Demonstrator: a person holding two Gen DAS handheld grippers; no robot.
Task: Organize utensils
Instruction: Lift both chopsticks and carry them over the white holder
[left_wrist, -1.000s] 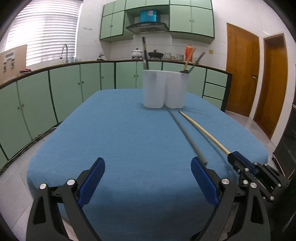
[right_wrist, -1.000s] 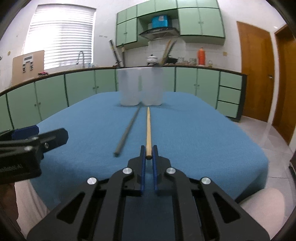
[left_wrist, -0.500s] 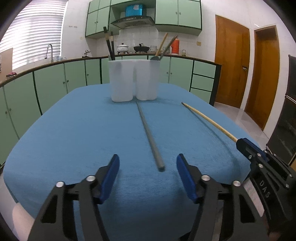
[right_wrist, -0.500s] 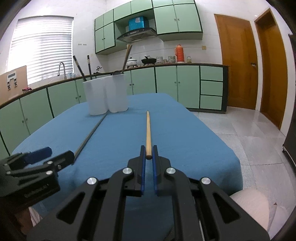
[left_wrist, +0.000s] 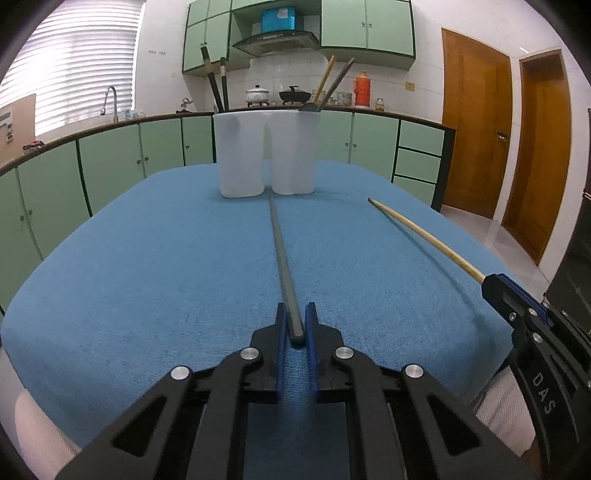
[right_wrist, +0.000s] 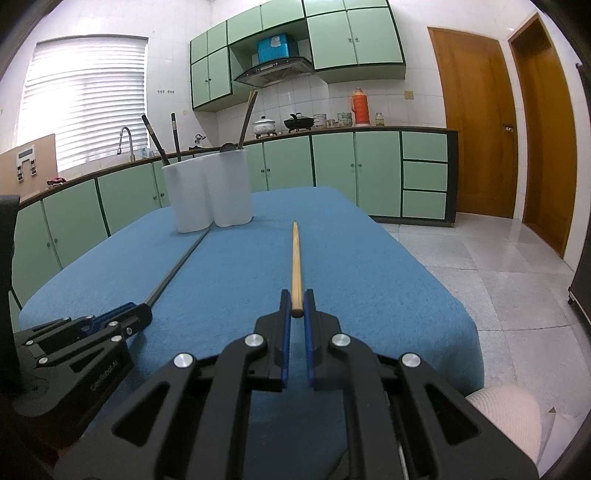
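Left claw (left_wrist: 294, 326) has just been closing and now grips the near end of the grey chopstick (left_wrist: 280, 254), which runs straight ahead of it along the blue surface (left_wrist: 147, 258) to the foot of the white holder (left_wrist: 266, 155). Right claw (right_wrist: 296, 308) is clenched on the near end of the wooden chopstick (right_wrist: 296, 258), which points straight ahead, the holder (right_wrist: 208, 192) ahead to its left.

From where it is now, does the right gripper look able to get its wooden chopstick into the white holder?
Probably yes: the right gripper grips the wooden chopstick, and bare blue cloth lies toward the white holder.
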